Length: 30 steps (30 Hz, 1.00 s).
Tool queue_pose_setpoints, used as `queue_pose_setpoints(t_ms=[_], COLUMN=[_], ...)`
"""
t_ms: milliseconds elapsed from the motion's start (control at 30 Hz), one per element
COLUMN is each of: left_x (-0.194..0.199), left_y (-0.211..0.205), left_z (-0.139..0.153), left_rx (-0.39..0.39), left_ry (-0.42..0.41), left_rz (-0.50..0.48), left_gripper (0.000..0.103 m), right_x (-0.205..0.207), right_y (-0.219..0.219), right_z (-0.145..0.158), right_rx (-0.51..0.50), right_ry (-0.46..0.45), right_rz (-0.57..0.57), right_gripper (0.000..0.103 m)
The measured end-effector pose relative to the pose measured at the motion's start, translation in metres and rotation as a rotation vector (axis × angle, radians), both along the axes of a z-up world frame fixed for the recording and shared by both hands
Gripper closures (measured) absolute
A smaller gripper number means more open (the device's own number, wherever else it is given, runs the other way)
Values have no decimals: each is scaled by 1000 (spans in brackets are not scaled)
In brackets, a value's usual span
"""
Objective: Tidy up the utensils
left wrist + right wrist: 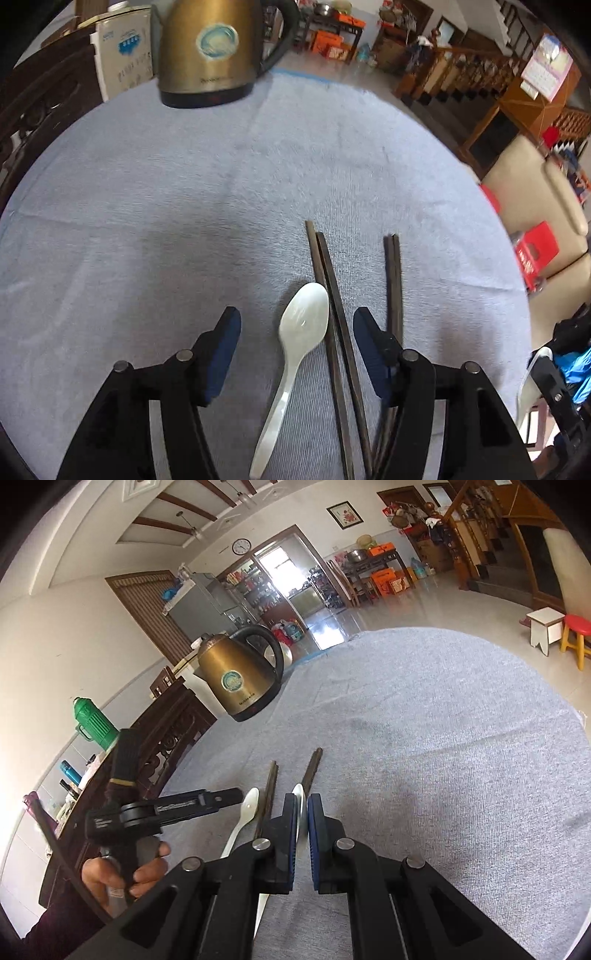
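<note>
A white ceramic spoon (295,354) lies on the grey cloth between the fingers of my left gripper (295,326), which is open and empty above it. A pair of dark chopsticks (332,314) lies just right of the spoon, and a second pair (393,280) lies further right, partly behind the right finger. My right gripper (303,805) is shut on a second white spoon (300,805), held on edge above the cloth. In the right wrist view the first spoon (242,819), both chopstick pairs (267,797) (312,766) and the left gripper (221,797) show.
A brass-coloured electric kettle (208,48) stands at the far edge of the cloth-covered table (147,221); it also shows in the right wrist view (236,679). A dark carved wooden chair (173,731) stands at the table's left. Beige sofa (543,206) lies beyond the right edge.
</note>
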State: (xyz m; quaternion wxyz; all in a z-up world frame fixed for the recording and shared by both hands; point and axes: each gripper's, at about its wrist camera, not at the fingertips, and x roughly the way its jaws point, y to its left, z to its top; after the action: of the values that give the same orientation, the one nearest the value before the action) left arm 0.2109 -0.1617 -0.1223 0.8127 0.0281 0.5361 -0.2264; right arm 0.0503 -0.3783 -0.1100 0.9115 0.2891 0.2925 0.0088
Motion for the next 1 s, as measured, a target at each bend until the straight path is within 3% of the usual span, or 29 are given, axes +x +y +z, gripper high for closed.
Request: queue_pose_setpoints(t_ms=[67,167,200,300,400,533,767,900,1000], left_x=[3,3,3,-1,-8,-30,-96,-136,-157], left_y=[-7,-13,-12,-7,7,34,88,120,129], left_z=[-7,-13,-12,-7,5,40,120,159,172], left_rx=[29,70,51,66,32,-48,-240,-403,-518], left_ry=[-5,-41,-43,-61,-78,-127,-288,-370,-414], left_rz=[-20,-45,-63,-60,-43,-4,30,23,-14], left_gripper=[40,68,72,72,72,72,72,72,72], right_x=[3,7,8,7,-1,-23,-86,-122,-138], right_y=[-2,-4,-3,-2,2,11,38,72,104], right_z=[-4,-10,-12,-12,-5,17,74,107,121], right_rx=[3,15,17,24,9,-78,-243,-344,-411], right_ry=[7,19,20,15,-7,-60,-255,-395,-482], right_rz=[4,8,7,0,-11,-69,-202,-235,-231], right_gripper=[96,96,96,96,96,96,96,96,96])
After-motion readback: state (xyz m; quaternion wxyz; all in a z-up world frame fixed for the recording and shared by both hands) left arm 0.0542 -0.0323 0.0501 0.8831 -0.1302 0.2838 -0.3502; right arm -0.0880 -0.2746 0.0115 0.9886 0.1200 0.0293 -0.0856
